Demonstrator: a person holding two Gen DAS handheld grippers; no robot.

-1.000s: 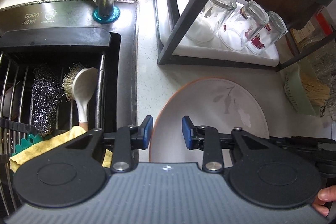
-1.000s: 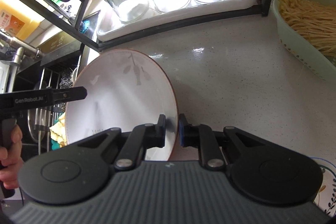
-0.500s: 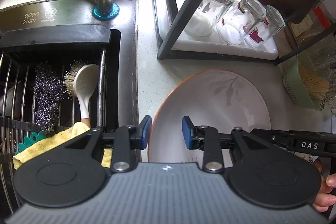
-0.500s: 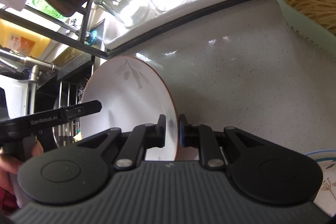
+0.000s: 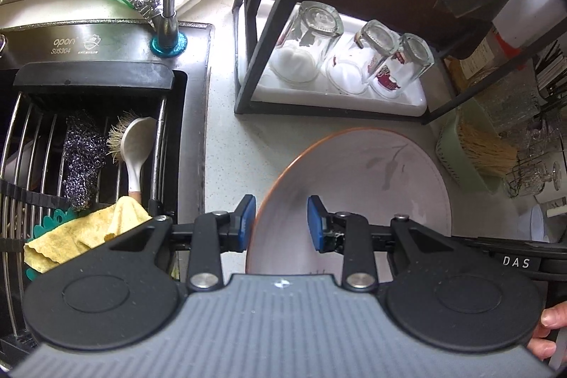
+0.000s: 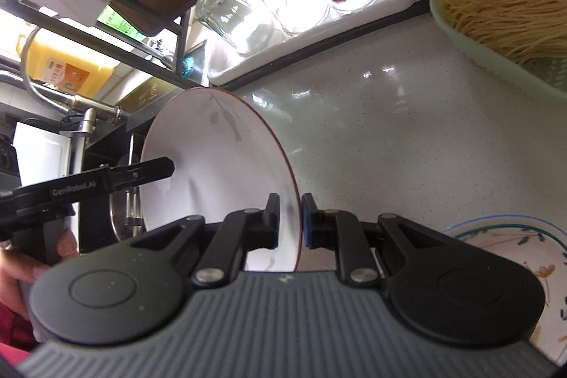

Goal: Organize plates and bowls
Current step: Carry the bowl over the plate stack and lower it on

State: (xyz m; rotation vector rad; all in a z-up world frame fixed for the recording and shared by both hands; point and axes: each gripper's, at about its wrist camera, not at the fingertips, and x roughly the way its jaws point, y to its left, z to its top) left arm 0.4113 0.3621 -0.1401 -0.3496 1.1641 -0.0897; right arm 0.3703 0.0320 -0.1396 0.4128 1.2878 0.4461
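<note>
Plate [image 6: 219, 165], white with a thin brown rim and a faint leaf sprig, sits tilted on edge above the pale speckled counter [image 6: 372, 137], lifted clear of it. The right gripper [image 6: 290, 222] is clamped on the plate's near rim, one finger on the face and one on the back. In the left wrist view the same plate [image 5: 361, 172] lies ahead of the left gripper [image 5: 281, 222], whose blue-padded fingers [image 5: 248, 215] stand partly apart with the plate's left edge between them; neither pad presses on it. From the right wrist view, one left finger crosses in front of the plate's face. A hand [image 6: 21, 268] holds the left gripper's handle.

Beyond the plate, a black rack [image 5: 262, 23] holds a white tray [image 5: 336, 101] with three upturned glasses [image 5: 308, 45]. A green basket of dry noodles [image 6: 503, 16] stands to the right. A second plate with a painted flower pattern [image 6: 524, 264] lies on the counter at the lower right. To the left, the sink [image 5: 106, 48] holds a wire drainer with a scourer [image 5: 79, 162], a brush [image 5: 136, 147] and a yellow cloth [image 5: 85, 232].
</note>
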